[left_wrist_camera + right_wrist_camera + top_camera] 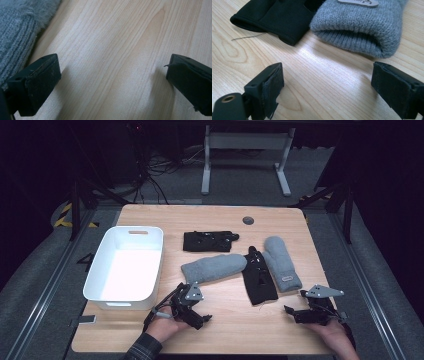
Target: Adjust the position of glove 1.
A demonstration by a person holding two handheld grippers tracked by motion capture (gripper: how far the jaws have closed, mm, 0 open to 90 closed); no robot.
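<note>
Mittens and gloves: two grey mittens (214,268) (281,263), two black gloves (208,241) (258,276) lie mid-table, right of white bin (98,283). Left gripper (192,312) and right gripper (302,312) near edge, jaws spread, empty. Likely step: approach for first pick. Next: close on nearest cuff.

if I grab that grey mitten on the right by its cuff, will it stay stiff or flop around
Probably floppy: the grey mitten is soft ribbed knit lying flat on the table, so it should drape from the right gripper. It looks light for its size. The fuzzy knit likely grips the pads rather than slipping. Its cuff edge touches the black glove, which might get nudged.
</note>
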